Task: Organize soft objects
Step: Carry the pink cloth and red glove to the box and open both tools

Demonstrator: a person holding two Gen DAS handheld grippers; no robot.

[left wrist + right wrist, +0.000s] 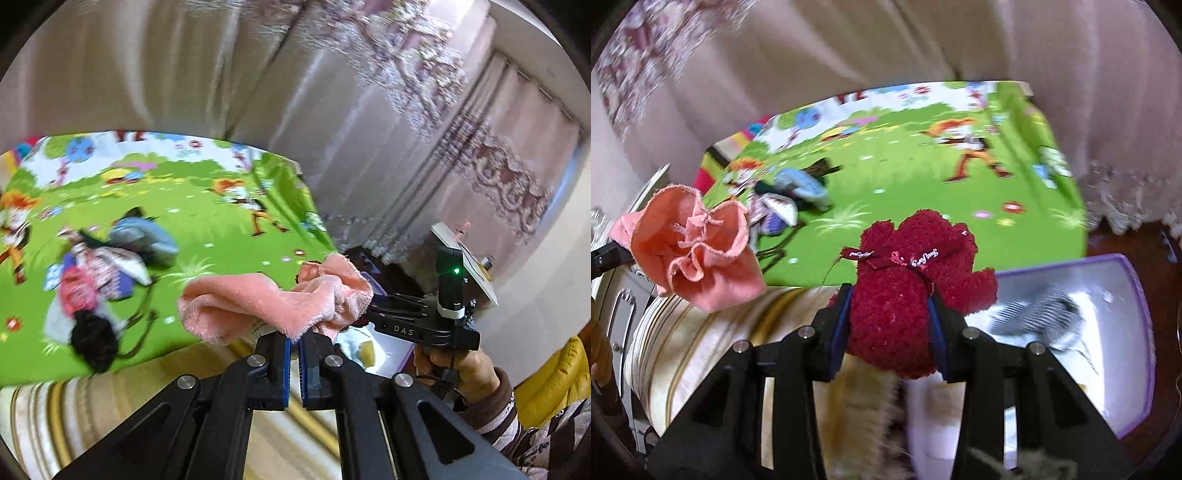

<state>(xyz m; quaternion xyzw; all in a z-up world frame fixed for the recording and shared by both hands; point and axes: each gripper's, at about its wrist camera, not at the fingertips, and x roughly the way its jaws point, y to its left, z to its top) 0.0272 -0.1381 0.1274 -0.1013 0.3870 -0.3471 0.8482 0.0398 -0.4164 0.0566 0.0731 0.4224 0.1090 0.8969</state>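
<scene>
The left claw [294,350] pinches a pink cloth [258,299] and the right claw [889,321] grips a fuzzy red sock [908,273], both held over the bed edge, with the purple-rimmed bin [1137,295] nearer the right claw, just lower right.

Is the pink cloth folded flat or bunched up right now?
Bunched up. The pink cloth hangs crumpled from the shut left gripper, its edges ruffled and gathered.
</scene>
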